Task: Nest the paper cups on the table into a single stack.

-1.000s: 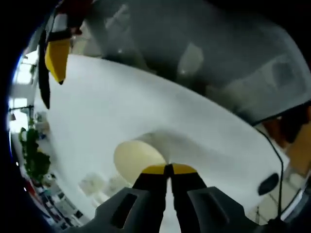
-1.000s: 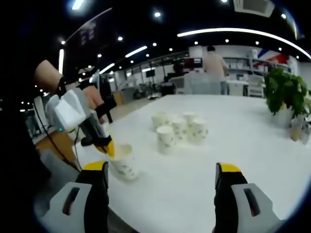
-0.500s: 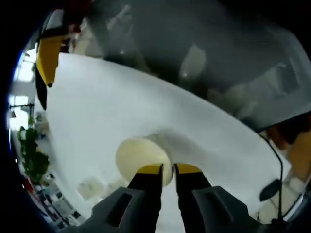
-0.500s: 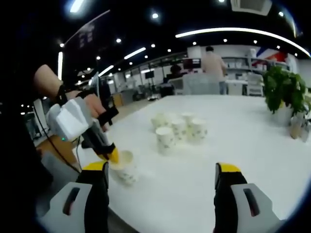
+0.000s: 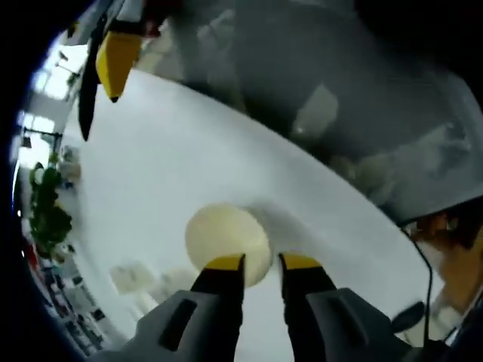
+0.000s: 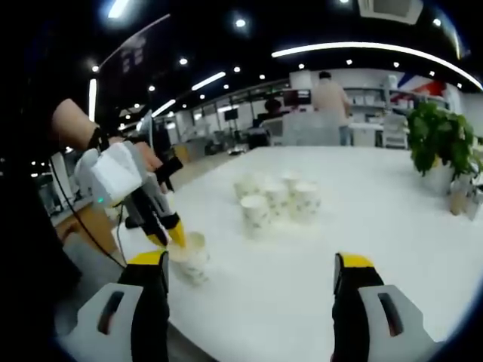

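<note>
Worktop: white, cup cluster mid-surface.
Left gripper: jaws slightly apart, straddling lone cup rim.
Right gripper: jaws wide apart.

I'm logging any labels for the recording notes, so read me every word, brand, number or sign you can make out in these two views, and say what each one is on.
No text can be read in either view.
Paper cups on the table: printed with a small pattern, too blurred to tell if it holds letters.
Cup by the left gripper: same pattern, unreadable.
Back wall of the room: red and blue shapes, no legible words.
</note>
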`<action>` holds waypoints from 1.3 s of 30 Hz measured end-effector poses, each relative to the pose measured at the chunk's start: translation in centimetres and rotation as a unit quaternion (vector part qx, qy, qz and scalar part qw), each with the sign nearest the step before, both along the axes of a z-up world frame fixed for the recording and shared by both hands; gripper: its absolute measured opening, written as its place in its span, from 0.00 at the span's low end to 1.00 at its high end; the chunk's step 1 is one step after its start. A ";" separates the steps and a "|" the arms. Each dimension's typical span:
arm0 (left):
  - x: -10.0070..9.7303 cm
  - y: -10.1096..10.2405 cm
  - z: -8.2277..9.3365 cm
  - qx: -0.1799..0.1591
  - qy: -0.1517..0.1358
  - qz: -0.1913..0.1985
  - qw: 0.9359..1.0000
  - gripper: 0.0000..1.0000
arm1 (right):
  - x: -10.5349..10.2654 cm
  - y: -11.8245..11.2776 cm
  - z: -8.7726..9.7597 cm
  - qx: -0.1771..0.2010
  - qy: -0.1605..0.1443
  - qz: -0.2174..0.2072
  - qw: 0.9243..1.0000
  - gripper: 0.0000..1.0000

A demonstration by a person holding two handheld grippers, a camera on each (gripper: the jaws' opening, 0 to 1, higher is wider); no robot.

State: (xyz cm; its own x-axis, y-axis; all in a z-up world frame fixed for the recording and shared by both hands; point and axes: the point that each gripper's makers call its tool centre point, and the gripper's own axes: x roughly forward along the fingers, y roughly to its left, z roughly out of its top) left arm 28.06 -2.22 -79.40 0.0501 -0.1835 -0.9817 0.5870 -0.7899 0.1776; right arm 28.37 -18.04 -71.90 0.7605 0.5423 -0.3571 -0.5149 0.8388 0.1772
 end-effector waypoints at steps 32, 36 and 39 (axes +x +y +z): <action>2.8 0.1 6.3 -0.271 0.174 0.400 0.858 0.40 | 0.2 0.3 0.7 -0.006 0.000 0.008 1.000 0.89; 2.8 0.0 7.7 -0.309 0.189 0.423 0.831 0.43 | 0.4 0.6 0.7 -0.008 -0.001 0.014 1.000 0.89; 2.9 0.3 8.4 -0.327 0.191 0.434 0.818 0.43 | 0.4 0.7 0.7 -0.010 0.000 0.016 1.000 0.89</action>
